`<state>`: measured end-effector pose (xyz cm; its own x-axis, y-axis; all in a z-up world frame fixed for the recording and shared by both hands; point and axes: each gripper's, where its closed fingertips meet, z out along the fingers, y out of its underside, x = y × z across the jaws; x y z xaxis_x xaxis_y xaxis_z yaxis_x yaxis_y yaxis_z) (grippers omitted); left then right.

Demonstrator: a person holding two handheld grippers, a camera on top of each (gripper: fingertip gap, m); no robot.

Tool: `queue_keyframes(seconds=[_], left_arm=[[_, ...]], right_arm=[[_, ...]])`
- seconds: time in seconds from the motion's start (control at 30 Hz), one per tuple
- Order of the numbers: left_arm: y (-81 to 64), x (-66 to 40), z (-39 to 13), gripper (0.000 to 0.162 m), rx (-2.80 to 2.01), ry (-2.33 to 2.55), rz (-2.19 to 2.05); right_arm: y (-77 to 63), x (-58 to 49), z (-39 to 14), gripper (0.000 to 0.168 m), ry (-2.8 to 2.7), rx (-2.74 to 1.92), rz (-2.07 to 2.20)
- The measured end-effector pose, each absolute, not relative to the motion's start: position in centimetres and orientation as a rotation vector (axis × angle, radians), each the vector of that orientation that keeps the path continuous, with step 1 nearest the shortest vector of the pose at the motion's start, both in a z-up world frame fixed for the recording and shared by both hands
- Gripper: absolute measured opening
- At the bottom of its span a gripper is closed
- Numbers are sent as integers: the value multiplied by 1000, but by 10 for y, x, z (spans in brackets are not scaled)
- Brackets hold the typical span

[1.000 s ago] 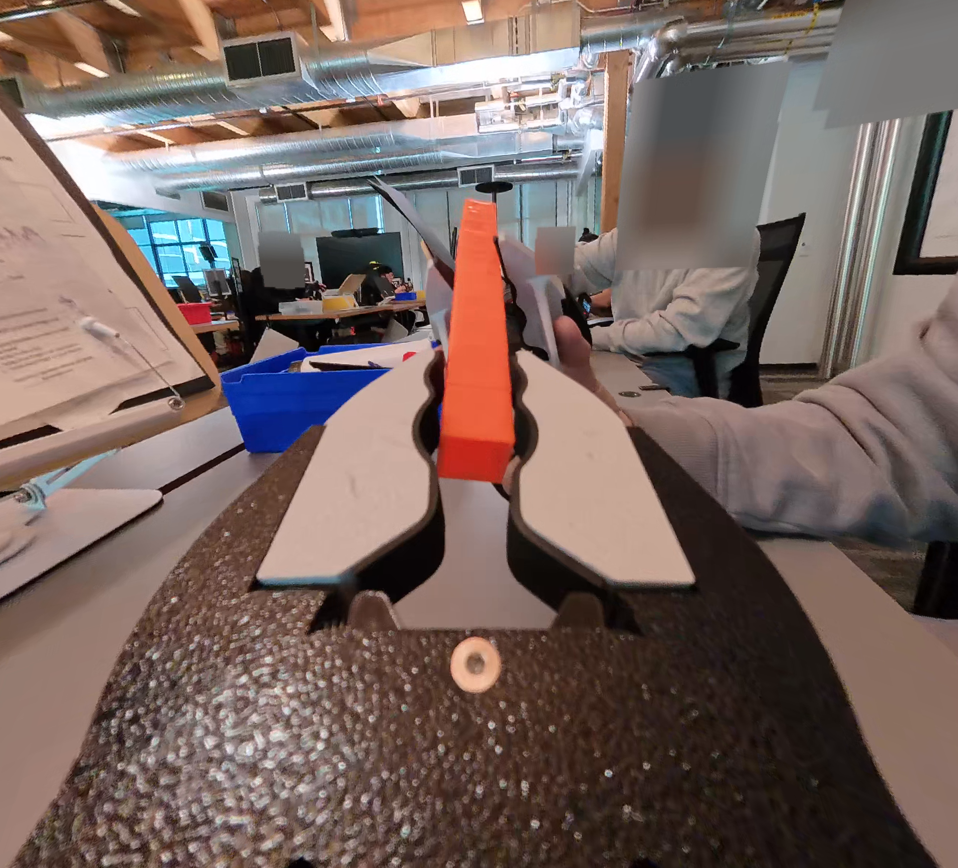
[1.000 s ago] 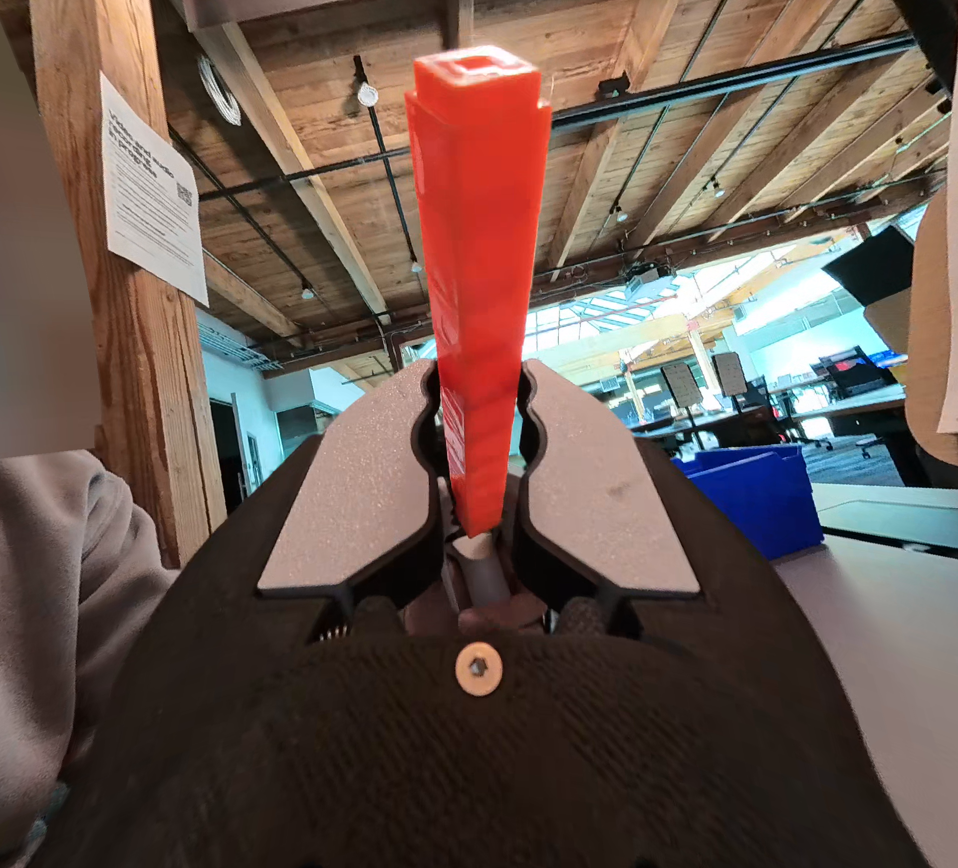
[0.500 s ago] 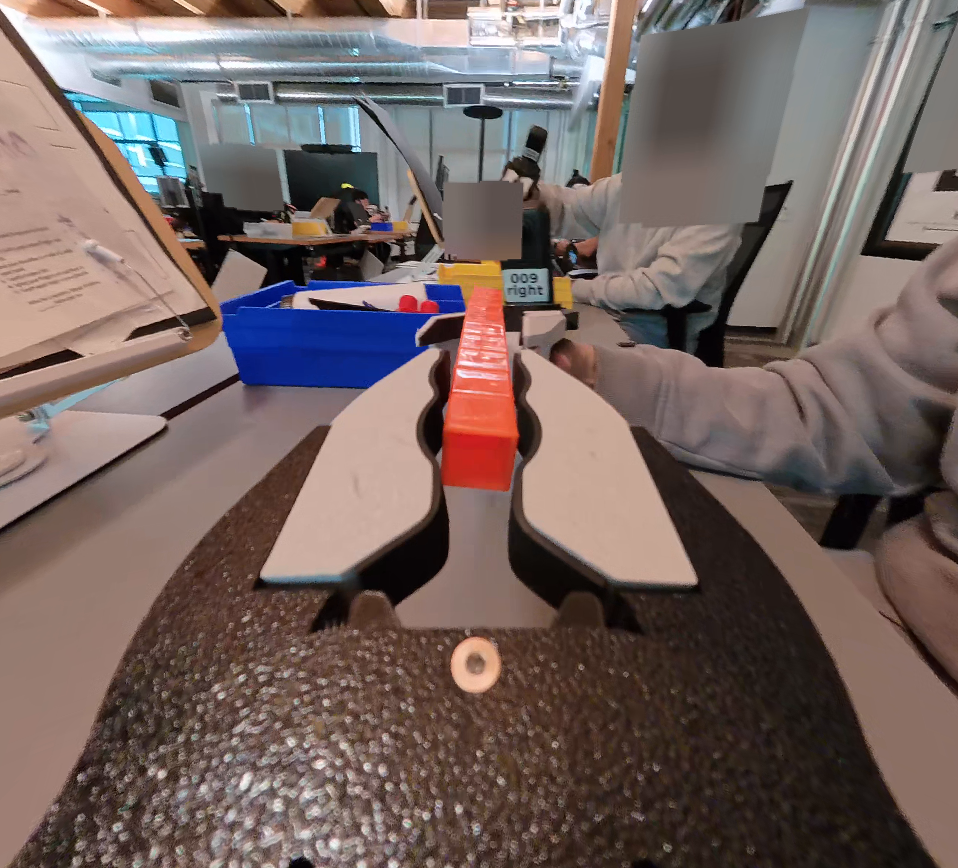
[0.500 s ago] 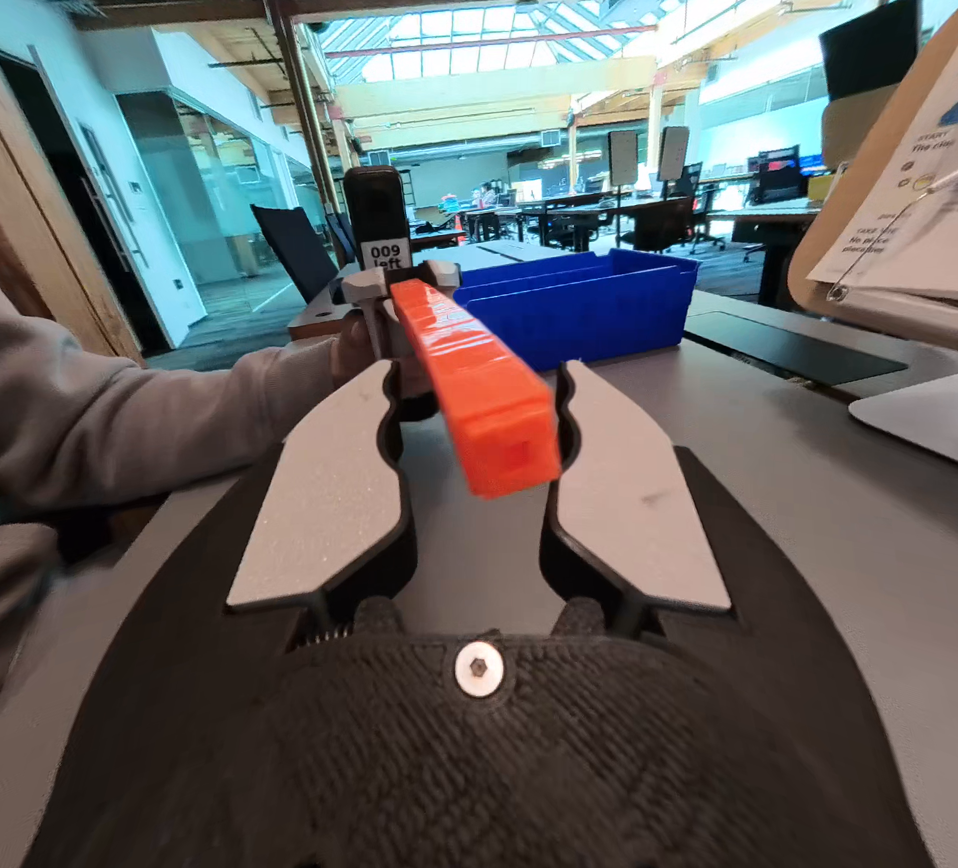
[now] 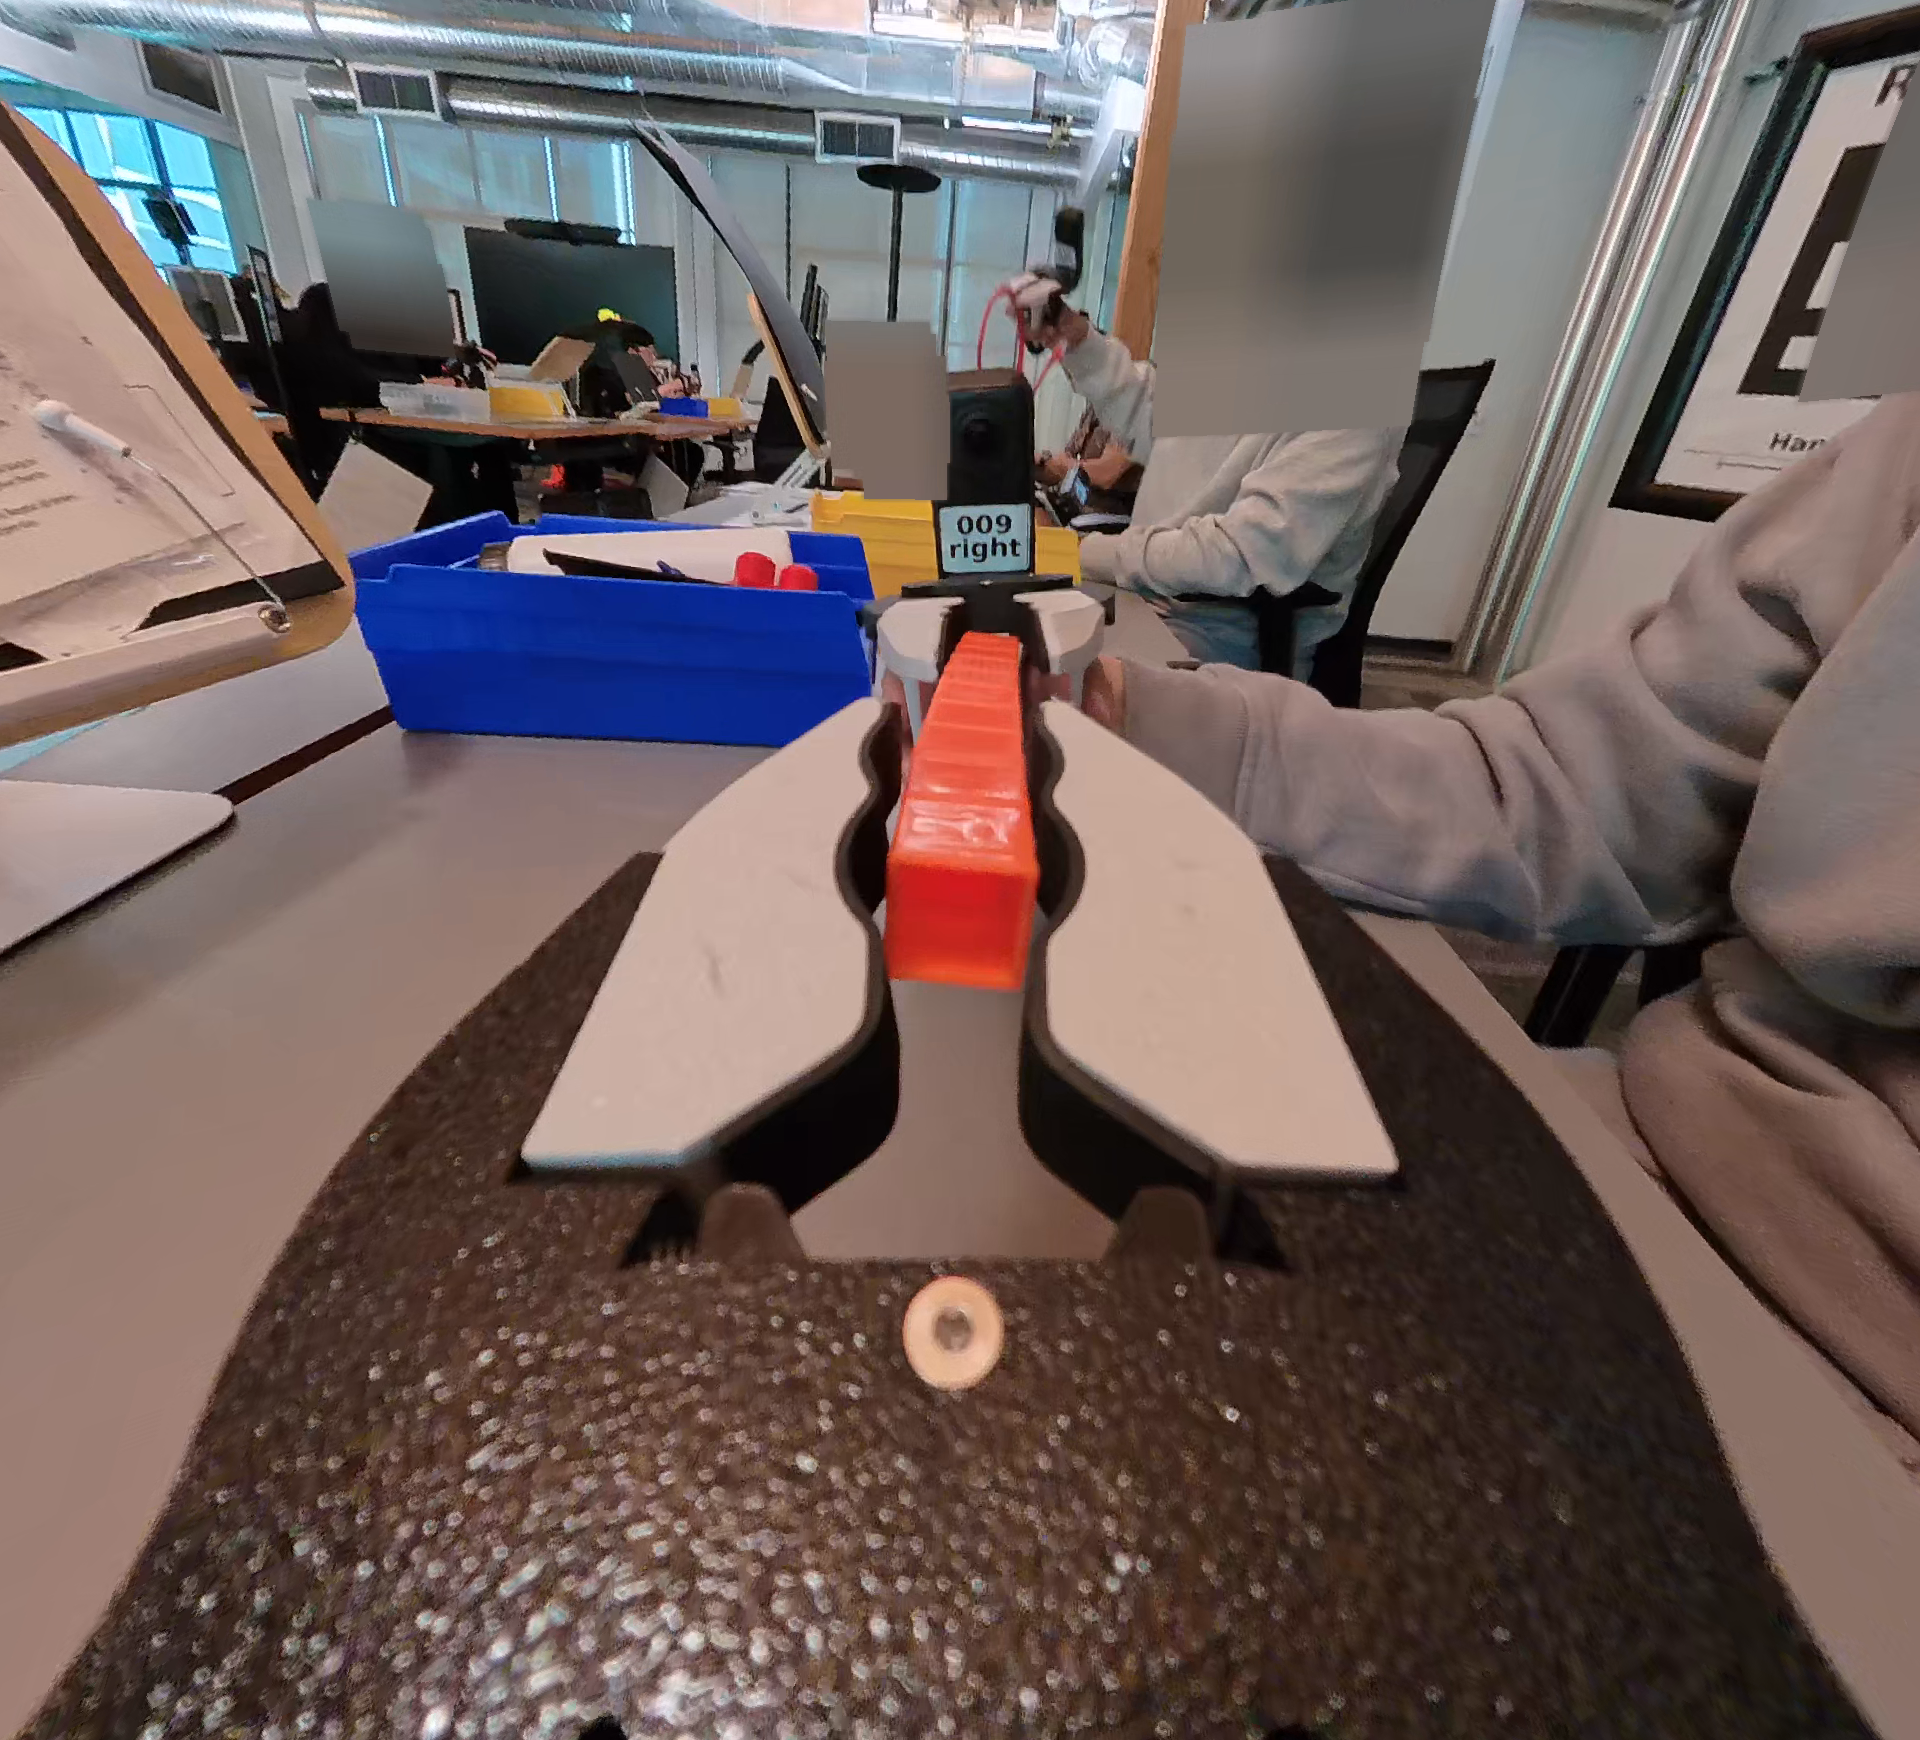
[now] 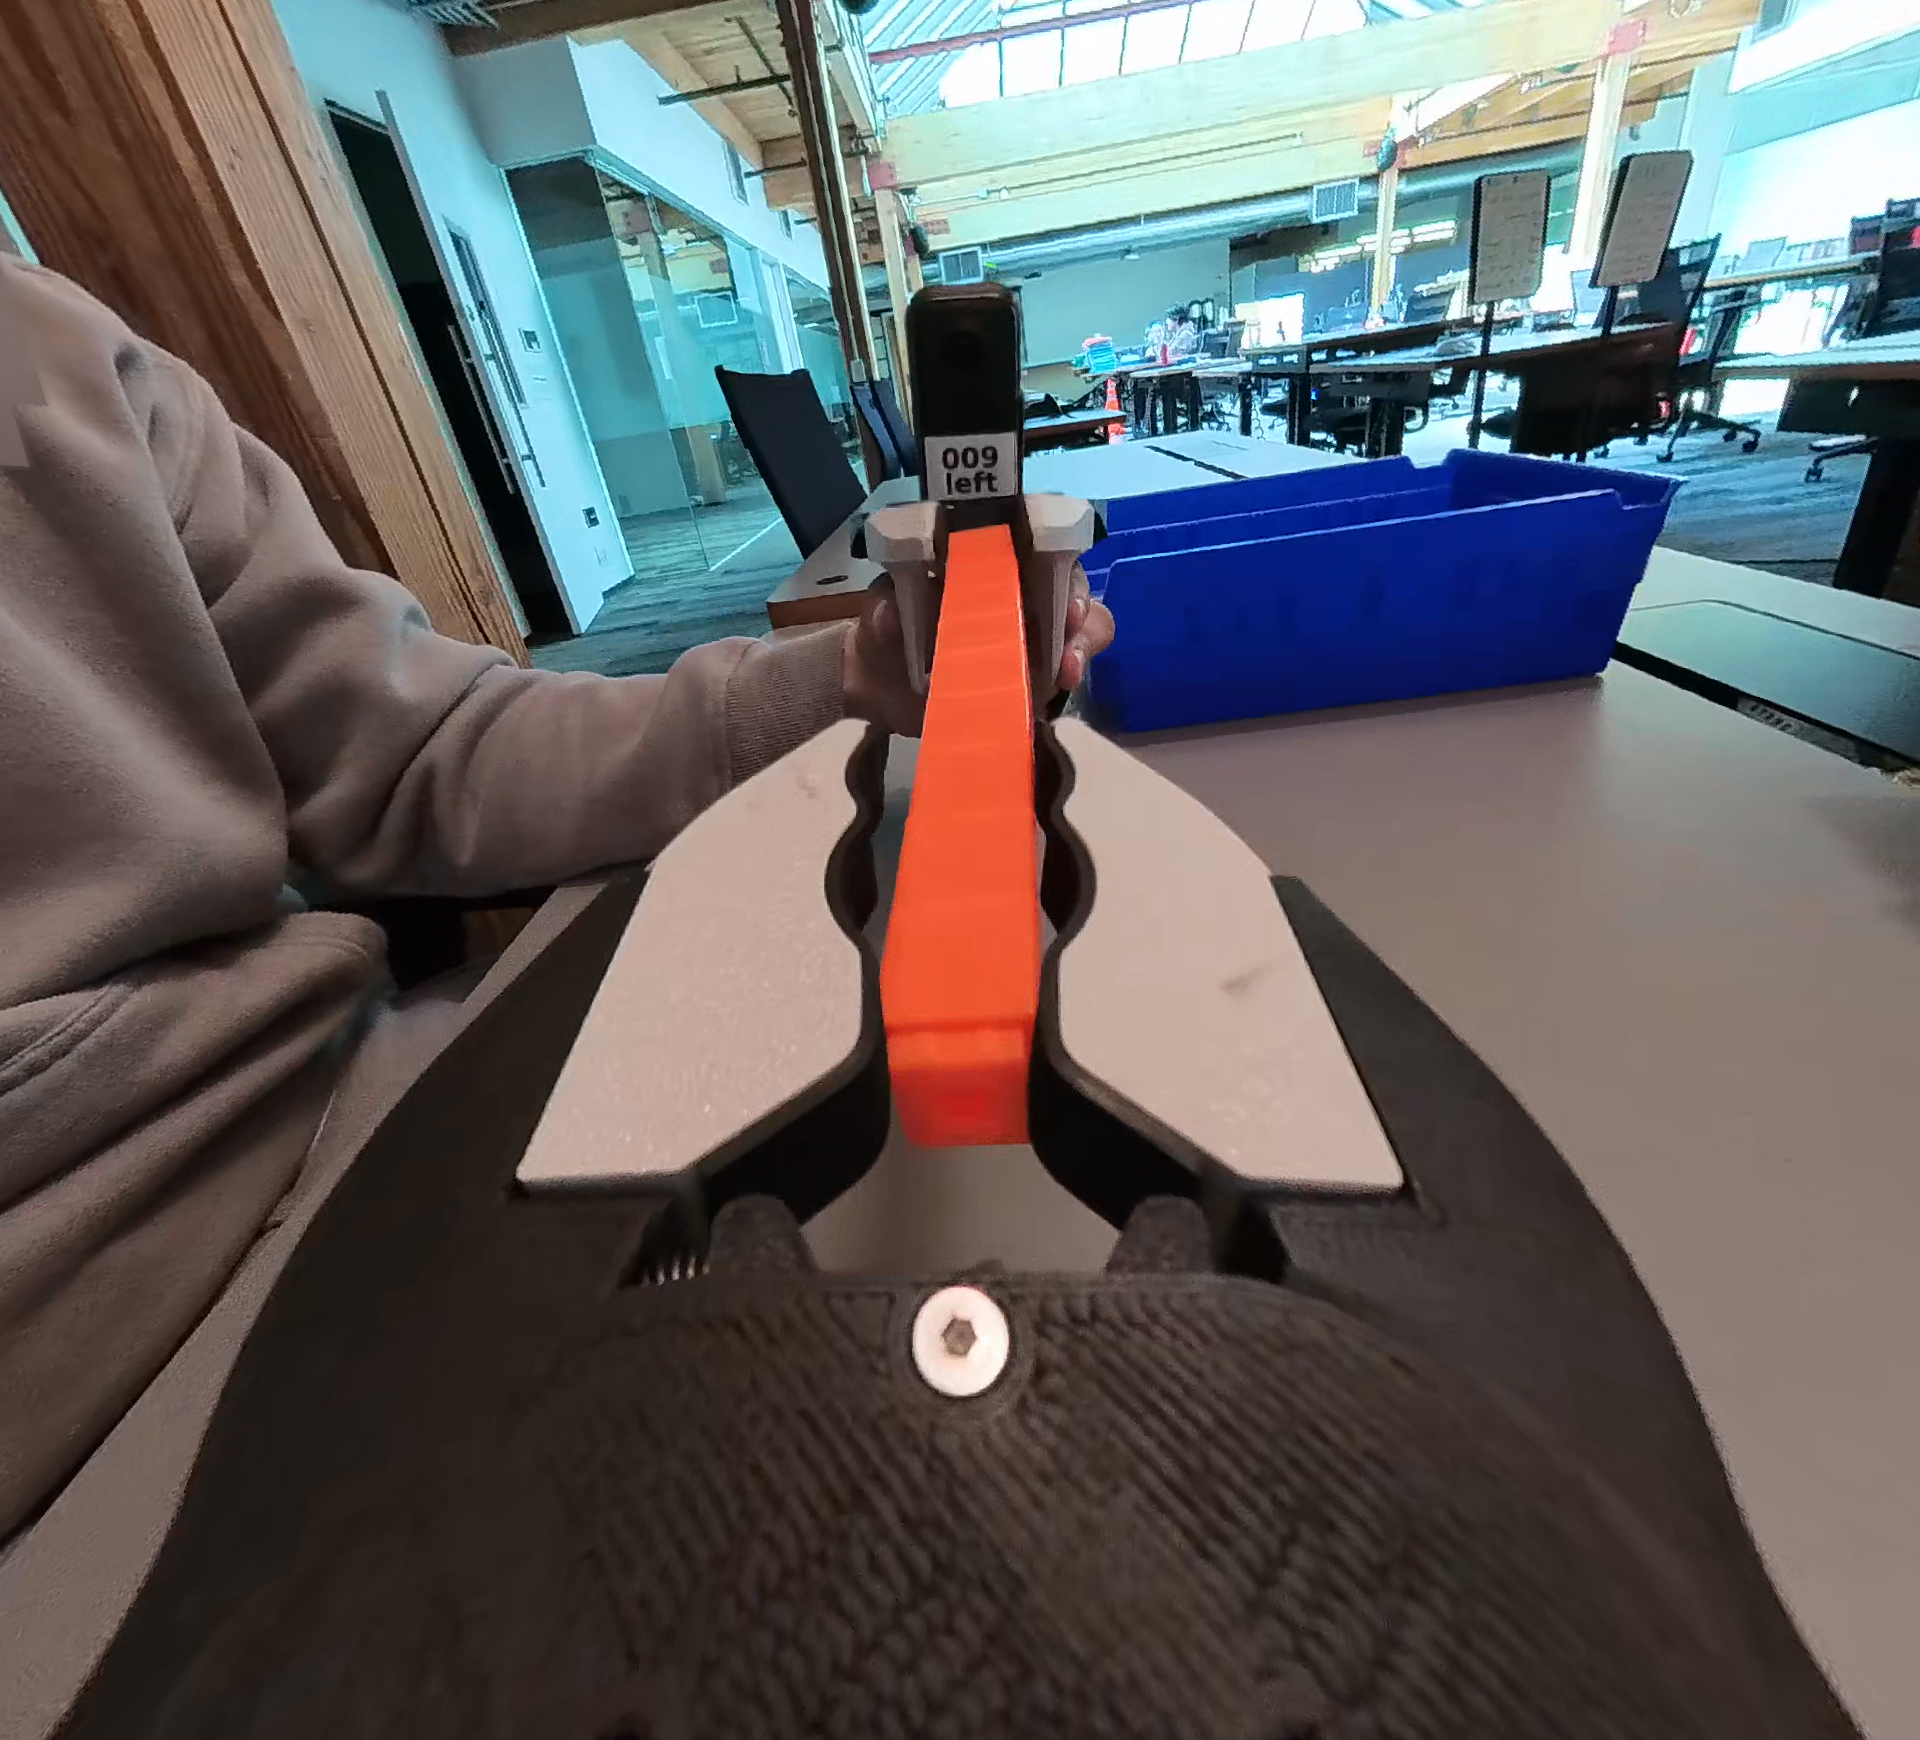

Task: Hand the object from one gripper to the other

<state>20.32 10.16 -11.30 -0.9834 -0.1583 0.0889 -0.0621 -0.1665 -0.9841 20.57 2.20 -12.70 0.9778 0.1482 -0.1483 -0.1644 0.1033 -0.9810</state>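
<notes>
- Our left tongs (image 5: 961, 755) are closed on the near end of the orange bar (image 5: 966, 843); their grey fingers (image 5: 727, 952) press on both of its sides.
- Our right tongs (image 6: 961, 807) are likewise closed on the bar's other end, with the end face sitting deep between the two fingers (image 6: 1205, 994).
- So the orange bar (image 6: 971, 869), a long square-section piece with shallow ribs across its top, spans the gap between the two tongs, gripped at both ends above the table (image 5: 416, 859).
- In the left wrist view, the right tongs (image 5: 987, 641) face us at the far end of the bar, with a black camera block above them and a hand (image 5: 1101, 688) behind.
- In the right wrist view, the left tongs (image 6: 982, 547) face us in the same way, with a hand (image 6: 883, 651) wrapped round the handle and a grey sleeve (image 6: 364, 724) running off to the left.
- A grey sleeve (image 5: 1507, 776) comes in from the right in the left wrist view.
- A blue bin (image 5: 613, 651) stands on the grey table beyond the tongs, to the left of the bar there; it holds white and red items that we cannot make out.
- In the right wrist view, the blue bin (image 6: 1371, 589) stands to the right of the bar, on the table (image 6: 1507, 911).
- A tilted board with clipped papers (image 5: 135, 495) stands at the far left in the left wrist view.
- Beyond the bin a seated person in a grey top (image 5: 1247, 516) is at another desk.
</notes>
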Motion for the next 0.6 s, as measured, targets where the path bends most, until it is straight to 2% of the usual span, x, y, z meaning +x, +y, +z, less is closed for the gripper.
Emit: queue_keyframes(seconds=[0.13,0.3,0.47,0.53,0.6], left_arm=[[106,206,-108,22,-289,1926,-2382],[111,207,-103,22,-294,1878,-2397],[116,211,-89,24,-322,1695,-2464],[119,214,-85,43,-353,1641,-2456],[121,218,-86,53,-382,1624,-2437]], right_arm=[[28,211,-137,30,51,-1493,199],[35,206,-153,26,40,-1601,244],[38,206,-140,25,54,-1506,282],[38,206,-131,25,67,-1431,316],[37,207,-119,25,84,-1334,359]])
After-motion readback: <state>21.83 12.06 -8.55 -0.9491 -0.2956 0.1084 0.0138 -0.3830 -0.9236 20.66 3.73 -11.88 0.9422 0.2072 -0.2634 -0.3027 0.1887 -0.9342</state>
